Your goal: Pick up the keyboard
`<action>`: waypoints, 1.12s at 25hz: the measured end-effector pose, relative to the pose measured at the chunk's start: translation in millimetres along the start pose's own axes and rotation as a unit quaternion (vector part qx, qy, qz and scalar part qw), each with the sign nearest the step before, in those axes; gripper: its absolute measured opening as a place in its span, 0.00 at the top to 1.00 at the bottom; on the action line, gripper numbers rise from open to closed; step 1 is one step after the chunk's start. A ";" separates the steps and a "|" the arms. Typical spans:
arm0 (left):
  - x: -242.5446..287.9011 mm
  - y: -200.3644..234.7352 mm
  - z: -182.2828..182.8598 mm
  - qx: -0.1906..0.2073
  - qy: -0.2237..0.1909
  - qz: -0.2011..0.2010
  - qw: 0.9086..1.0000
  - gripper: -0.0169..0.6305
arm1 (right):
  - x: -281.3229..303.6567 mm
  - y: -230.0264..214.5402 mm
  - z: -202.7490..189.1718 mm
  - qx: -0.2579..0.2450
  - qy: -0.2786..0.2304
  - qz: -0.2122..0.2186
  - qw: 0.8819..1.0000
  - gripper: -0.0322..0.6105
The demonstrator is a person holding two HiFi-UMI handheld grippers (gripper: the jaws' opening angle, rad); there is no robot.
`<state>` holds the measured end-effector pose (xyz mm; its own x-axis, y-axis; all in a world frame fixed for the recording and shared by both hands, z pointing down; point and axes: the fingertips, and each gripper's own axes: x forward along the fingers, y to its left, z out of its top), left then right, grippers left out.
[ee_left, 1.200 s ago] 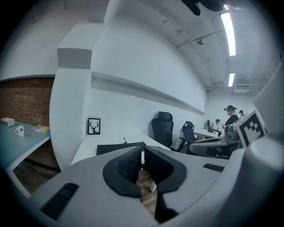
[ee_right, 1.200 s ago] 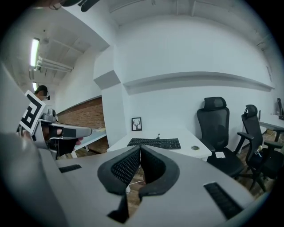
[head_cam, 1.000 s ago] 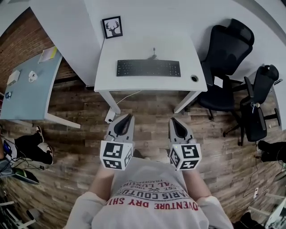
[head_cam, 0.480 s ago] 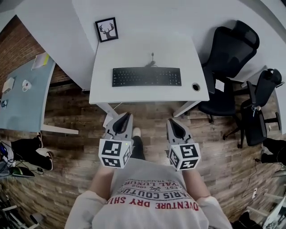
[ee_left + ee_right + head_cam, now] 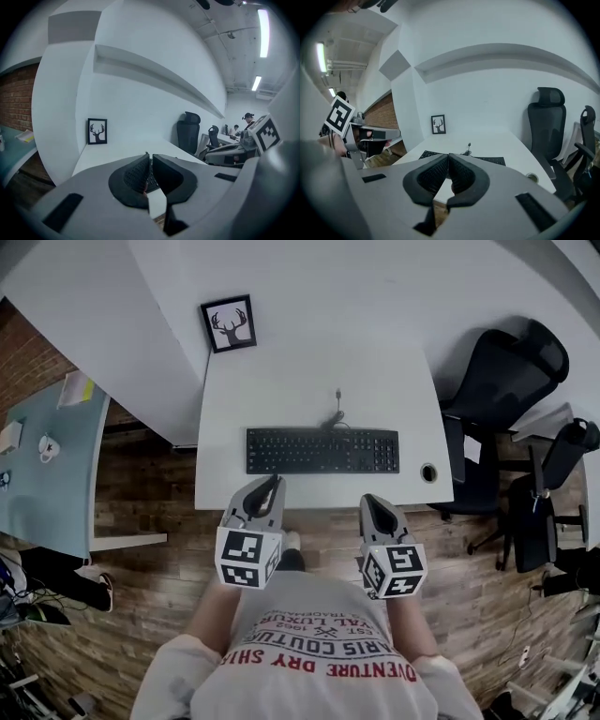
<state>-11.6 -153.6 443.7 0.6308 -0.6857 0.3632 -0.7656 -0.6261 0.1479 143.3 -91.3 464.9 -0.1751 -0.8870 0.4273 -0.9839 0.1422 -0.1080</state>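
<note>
A black keyboard (image 5: 322, 450) lies across the near half of a white desk (image 5: 319, 371), its cable running toward the wall. My left gripper (image 5: 275, 482) is shut and empty, its tip just over the desk's front edge below the keyboard's left end. My right gripper (image 5: 368, 502) is shut and empty, just short of the desk's front edge below the keyboard's right part. In the right gripper view the keyboard (image 5: 494, 161) shows beyond the closed jaws. In the left gripper view only a sliver of the keyboard (image 5: 151, 180) shows between the jaw tips.
A framed deer picture (image 5: 229, 323) leans on the wall at the desk's back left. A round cable hole (image 5: 428, 472) is at the desk's right front. Black office chairs (image 5: 511, 371) stand to the right, a pale blue table (image 5: 52, 465) to the left. Wood floor lies underfoot.
I have walked toward the desk; the desk and keyboard have come closer, and both grippers, still shut, now reach the desk's front edge.
</note>
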 end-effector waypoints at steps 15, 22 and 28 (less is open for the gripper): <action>99.0 68.7 6.6 0.012 0.039 0.020 0.999 0.91 | 120.2 -56.8 27.7 -0.001 0.047 -0.004 0.999 0.91; 106.3 78.9 -1.0 -0.044 0.044 0.063 0.996 0.91 | 136.8 -88.3 8.4 -0.014 0.104 0.062 0.993 0.91; 109.7 102.2 -41.2 -0.096 0.069 0.110 0.987 0.91 | 144.1 -133.6 -26.7 0.009 0.151 0.064 0.986 0.91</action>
<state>-25.8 -277.5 536.5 0.4341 -0.7316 0.5256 -0.9001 -0.3767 0.2190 248.6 -226.4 564.9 -0.3031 -0.6905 0.6567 -0.9528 0.2343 -0.1933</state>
